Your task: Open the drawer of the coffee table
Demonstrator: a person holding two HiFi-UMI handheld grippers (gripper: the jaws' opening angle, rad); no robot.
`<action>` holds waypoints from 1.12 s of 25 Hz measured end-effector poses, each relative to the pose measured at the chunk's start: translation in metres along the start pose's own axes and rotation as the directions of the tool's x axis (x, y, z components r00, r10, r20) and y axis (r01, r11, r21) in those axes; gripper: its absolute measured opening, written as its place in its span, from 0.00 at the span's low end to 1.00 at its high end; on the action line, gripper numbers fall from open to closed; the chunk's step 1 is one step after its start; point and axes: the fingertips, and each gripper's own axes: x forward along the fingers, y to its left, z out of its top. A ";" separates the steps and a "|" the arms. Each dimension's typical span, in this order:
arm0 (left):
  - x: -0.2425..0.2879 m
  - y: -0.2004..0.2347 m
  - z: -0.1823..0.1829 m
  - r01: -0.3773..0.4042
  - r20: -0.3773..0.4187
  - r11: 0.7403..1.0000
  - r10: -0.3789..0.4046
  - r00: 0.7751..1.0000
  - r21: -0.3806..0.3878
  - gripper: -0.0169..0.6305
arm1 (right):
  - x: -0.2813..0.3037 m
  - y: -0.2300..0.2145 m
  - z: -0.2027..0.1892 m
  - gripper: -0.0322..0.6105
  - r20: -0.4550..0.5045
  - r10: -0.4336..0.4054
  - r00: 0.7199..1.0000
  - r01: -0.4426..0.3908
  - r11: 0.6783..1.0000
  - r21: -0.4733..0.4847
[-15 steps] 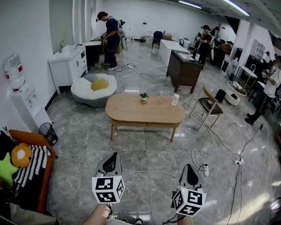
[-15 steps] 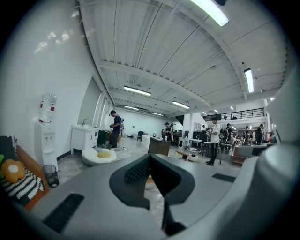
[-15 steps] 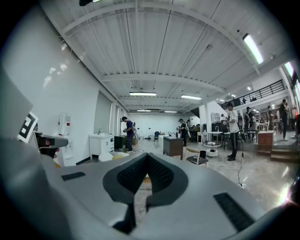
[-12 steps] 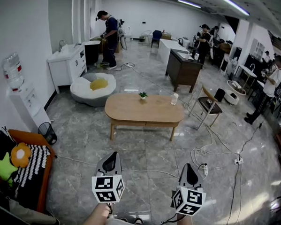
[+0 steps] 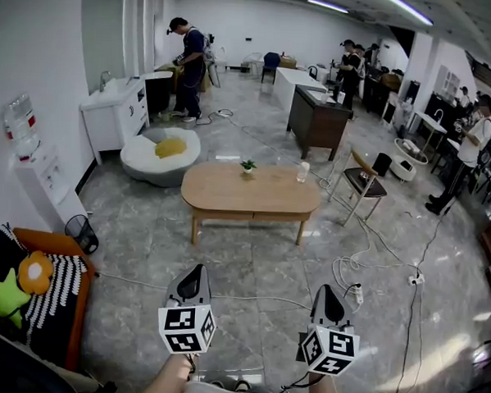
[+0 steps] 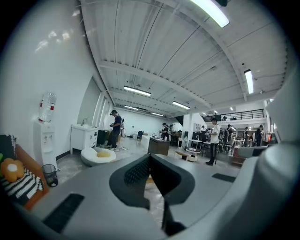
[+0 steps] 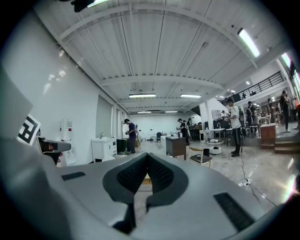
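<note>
Wooden coffee table (image 5: pixel 250 192) waits well beyond left gripper (image 5: pixel 194 271) and right gripper (image 5: pixel 326 289), both 2 closed, empty; its rigid drawer (image 5: pixel 248 218) probably pulls by the front edge.

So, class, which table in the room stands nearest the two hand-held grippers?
The light wooden oval table, with a small plant on it; the dark desk and white table stand farther back.
</note>
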 end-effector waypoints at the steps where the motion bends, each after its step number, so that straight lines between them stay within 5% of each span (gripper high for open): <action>1: 0.000 0.000 0.000 0.000 0.000 1.000 0.000 1.000 0.000 0.02 | 0.000 0.000 0.001 0.05 0.004 0.003 1.000 -0.003 1.000 0.005; 8: -0.002 0.002 -0.003 -0.005 -0.005 1.000 0.005 1.000 -0.008 0.02 | 0.000 0.001 0.007 0.06 0.028 -0.001 1.000 0.001 1.000 -0.010; 28: -0.013 0.008 -0.007 -0.033 -0.006 0.999 0.033 0.999 -0.021 0.02 | -0.002 0.008 0.007 0.36 0.016 0.049 0.999 -0.049 0.999 -0.013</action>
